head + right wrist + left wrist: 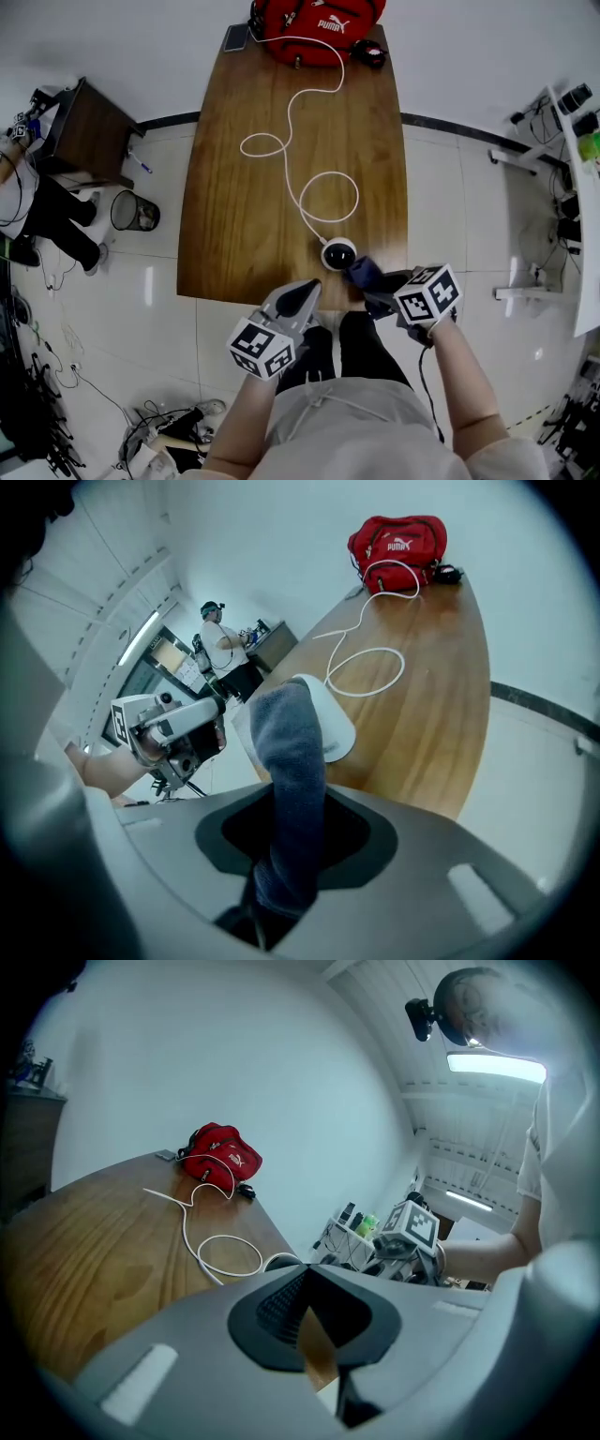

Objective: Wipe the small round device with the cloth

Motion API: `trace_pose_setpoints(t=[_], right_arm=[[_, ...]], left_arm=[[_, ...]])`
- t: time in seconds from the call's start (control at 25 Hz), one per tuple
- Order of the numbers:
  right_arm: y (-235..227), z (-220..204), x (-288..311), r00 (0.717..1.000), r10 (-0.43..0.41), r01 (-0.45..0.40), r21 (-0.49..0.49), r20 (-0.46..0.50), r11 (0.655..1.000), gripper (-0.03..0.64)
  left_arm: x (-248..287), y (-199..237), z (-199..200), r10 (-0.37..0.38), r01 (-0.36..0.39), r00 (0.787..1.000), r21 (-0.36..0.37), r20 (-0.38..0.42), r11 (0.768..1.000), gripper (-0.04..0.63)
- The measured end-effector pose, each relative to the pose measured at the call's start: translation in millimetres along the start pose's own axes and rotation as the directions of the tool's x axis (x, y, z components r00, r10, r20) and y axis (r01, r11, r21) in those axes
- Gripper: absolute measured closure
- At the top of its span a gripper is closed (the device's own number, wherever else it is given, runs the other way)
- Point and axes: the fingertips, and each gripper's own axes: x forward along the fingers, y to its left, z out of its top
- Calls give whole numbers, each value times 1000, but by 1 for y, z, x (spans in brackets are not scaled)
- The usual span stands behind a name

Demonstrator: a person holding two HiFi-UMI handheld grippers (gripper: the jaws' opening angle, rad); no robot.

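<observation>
Two grippers: the left gripper (303, 294) has its jaws pressed together on nothing and sits at the near edge of the surface. The right gripper (379, 285) pinches the cloth.
Cloth: the dark blue-grey fabric cloth (292, 761) rises from the right gripper's jaws as one thick fold. Its free end lies at the device's right side; I cannot tell whether it presses on the device.
Device: the small round white device (338, 253), dark on its top face, sits on the long brown wooden surface (234, 187) close to the near edge, between the two grippers.
Step in hand: judged to be the start of a wiping stroke.
Doing it well: lay the fold flat over the top and sweep round the rim with light pressure. Lead with fabric, never the hard jaws.
Steadying: the device looks light, so the closed left gripper could brace its left side.
Risk: a hard push may slide it off the near edge.
Cable: the thin white cable (281, 145) loops away from the device toward the red fabric bag (314, 23) at the far end. Wipe without tugging it.
</observation>
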Motion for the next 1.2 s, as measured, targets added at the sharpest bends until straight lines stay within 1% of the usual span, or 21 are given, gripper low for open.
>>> trace_pose_setpoints(t=[0.08,0.16,0.2,0.28,0.32,0.4,0.52,0.6,0.68,0.76,0.8,0.92,1.04,1.08,1.2], right_arm=[[-10,10,-16,997,-60,61,-12,55,998,497],[-18,25,-33,985,-110,112,-12,133,994,497],[-20,33,-41,976,-128,133,-14,173,991,497],[-21,46,-52,957,-150,161,-24,248,987,497],[-21,51,-56,947,-154,170,-32,281,985,496],[-18,59,-58,931,-150,175,-46,333,984,495],[-9,63,-57,919,-103,137,-66,380,988,495],[-5,67,-57,908,-79,117,-68,412,991,495],[-8,69,-58,902,-78,117,-67,425,991,495],[-15,67,-56,910,-73,109,-66,407,992,494],[-18,67,-55,915,-66,101,-67,398,993,494],[-30,67,-57,918,-38,75,-79,395,994,494],[-43,68,-54,918,-30,74,-97,395,993,494],[-49,66,-51,921,-32,77,-100,388,992,494],[-63,59,-42,933,-42,84,-103,358,991,494]], left_arm=[[7,1,1,10,-10,1000,18,1,1000,583],[13,3,0,29,-29,1000,61,-6,998,547],[17,4,-2,40,-39,999,92,-17,995,503],[25,8,-7,68,-59,997,152,-48,987,379],[29,10,-9,80,-68,995,175,-59,982,342],[39,14,-12,99,-85,993,207,-57,975,288],[58,17,-16,111,-102,994,241,-23,965,246],[70,14,-19,112,-102,994,294,-16,950,216],[81,12,-26,119,-99,992,363,-33,927,201],[91,15,-34,144,-108,988,409,-58,906,199],[95,18,-36,158,-117,985,417,-65,901,198],[106,26,-40,182,-144,982,413,-55,899,198],[116,33,-41,199,-169,980,422,-27,891,199],[118,36,-42,200,-174,980,417,-20,892,199],[122,40,-43,190,-178,982,382,6,907,224]])
